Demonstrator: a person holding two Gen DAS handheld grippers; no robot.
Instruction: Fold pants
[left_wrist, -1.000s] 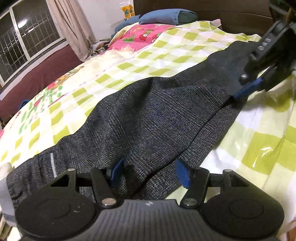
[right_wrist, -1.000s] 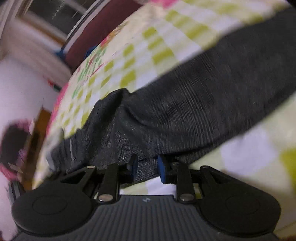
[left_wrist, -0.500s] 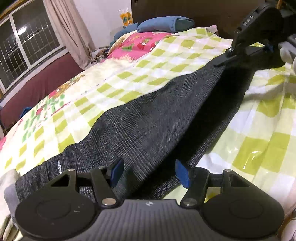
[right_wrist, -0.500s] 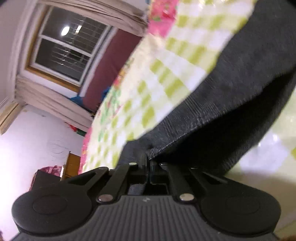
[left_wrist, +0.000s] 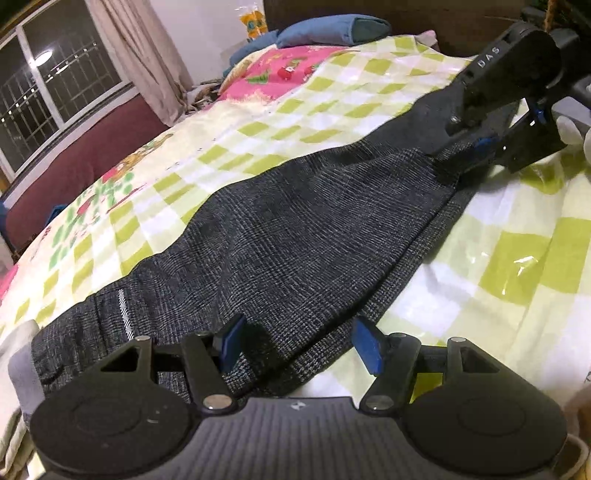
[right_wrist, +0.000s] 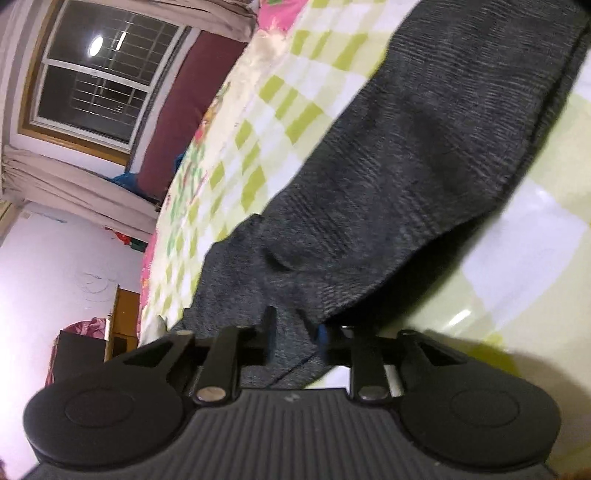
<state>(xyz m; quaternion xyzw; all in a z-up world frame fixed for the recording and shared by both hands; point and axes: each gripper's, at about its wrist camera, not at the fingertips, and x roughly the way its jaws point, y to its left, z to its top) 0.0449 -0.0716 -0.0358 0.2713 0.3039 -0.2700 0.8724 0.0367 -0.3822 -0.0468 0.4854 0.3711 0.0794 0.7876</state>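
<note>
A: Nearest to us, our left gripper has its jaws spread wide. The pants lie between the blue pads, but the pads do not press on them, so on this side we hold nothing.

B: And where are the pants exactly?

A: They lie long on the checked bed sheet, with the waistband near on the left and the legs running away to the far right, one leg on top of the other. They look soft and light to us, a thin woven cloth that will sag and wrinkle. It should not slip much on the pads.

B: Where should we take hold of them?

A: At the waistband or at the doubled side edge, we think, where the cloth is thicker.

B: And the other tool?

A: At the far right, our right gripper is at the leg end. Its jaws have just been opening, and the cloth is between them. They stand partly apart, and the pads do not seem to pinch it.

B: Is there room for folding?

A: Yes, the sheet is open on the left of the pants. The right edge of the bed is close. Far away there are pillows and a window at the left.
</note>
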